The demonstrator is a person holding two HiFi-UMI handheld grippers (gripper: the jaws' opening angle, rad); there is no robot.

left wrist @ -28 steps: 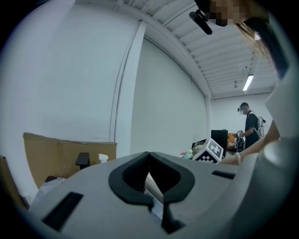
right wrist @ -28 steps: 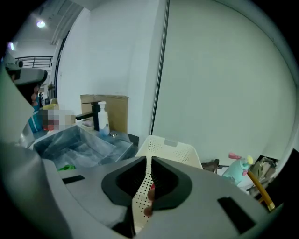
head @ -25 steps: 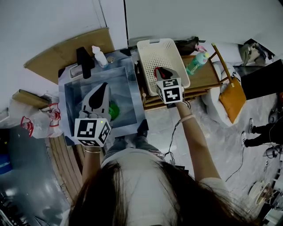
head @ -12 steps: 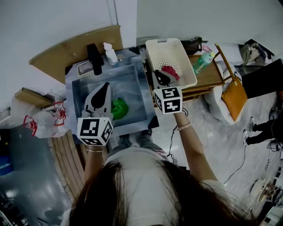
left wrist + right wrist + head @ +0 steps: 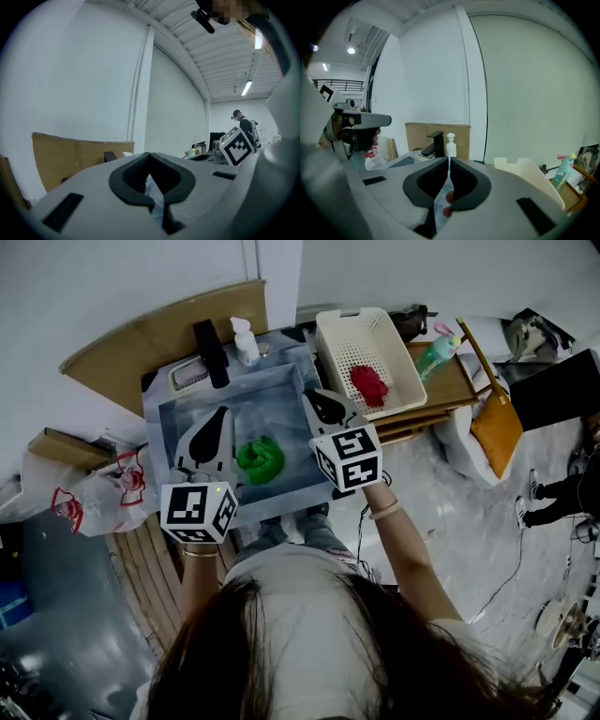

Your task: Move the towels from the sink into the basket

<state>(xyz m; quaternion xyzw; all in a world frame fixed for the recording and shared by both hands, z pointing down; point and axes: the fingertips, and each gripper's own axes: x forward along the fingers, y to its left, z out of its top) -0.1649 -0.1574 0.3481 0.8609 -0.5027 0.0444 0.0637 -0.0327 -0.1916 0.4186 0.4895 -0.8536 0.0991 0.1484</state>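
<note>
The right gripper [image 5: 449, 160] has its jaws pressed together with nothing between them; they have just been closing. It hangs over the right edge of the sink [image 5: 187, 409], pointing a little downward. The left gripper [image 5: 149, 157] also has its jaws together and empty, and it hovers over the left part of the sink. Between the two, on the sink floor, lies the green towel [image 5: 261, 458], crumpled and touched by neither gripper. The red towel [image 5: 369, 383] lies inside the white basket [image 5: 330, 351], which stands on a wooden surface just beside the sink. Behind the sink stand a black faucet [image 5: 211, 352] and a soap bottle [image 5: 246, 341].

The risk, as it seems, is that a gripper goes down on the green towel with the jaws not opened, so it only pushes the cloth along the floor. The two grippers are also near each other and could collide over the towel. A shallow pinch could let the towel fall on the way to the basket.

One second ago the right gripper was over the basket with the red towel at its tips. Now that towel rests in the basket and the gripper is back at the sink.
</note>
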